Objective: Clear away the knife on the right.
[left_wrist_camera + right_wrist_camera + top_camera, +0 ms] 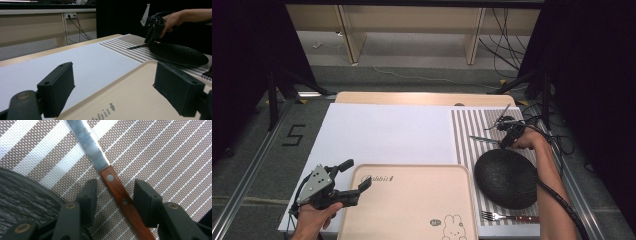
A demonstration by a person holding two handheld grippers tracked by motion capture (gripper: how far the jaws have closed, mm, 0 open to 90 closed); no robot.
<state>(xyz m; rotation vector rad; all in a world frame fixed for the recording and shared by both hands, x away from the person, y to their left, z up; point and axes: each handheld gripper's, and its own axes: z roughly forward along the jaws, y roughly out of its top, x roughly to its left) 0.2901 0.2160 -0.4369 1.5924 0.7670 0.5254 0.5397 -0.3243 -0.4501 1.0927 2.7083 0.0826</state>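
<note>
Item 1, far left: left gripper (354, 181), held in the person's left hand (314, 216) at the near-left corner of the table. Jaws stand wide apart with nothing between them; they hover over the left rim of the beige rectangular plastic tray with a rabbit print (412, 172). Idle.

Item 2, centre: white rectangular table mat (382, 132), bare, lying beyond the tray.

Item 3, right of centre: brown-and-white striped woven placemat (467, 127). It carries the black textured round plate (506, 177), a steel fork with a reddish handle (507, 217) at the near edge, and the steel table knife with a riveted wooden handle (117, 191), which lies flat on the stripes just beyond the plate.

Item 4, right: right gripper (115, 195), pointing down over the knife. Jaws partly open and set astride the wooden handle, one pad on each side, gaps visible on both; the knife is not yet gripped.

Step in hand, as judged: taking hold of the knife, at the closing stage. Next move calls for bringing the pads squarely onto the narrow handle, then a level lift clear of the plate rim. The handle lies slanted between the jaws, so it may swivel as they meet it.
</note>
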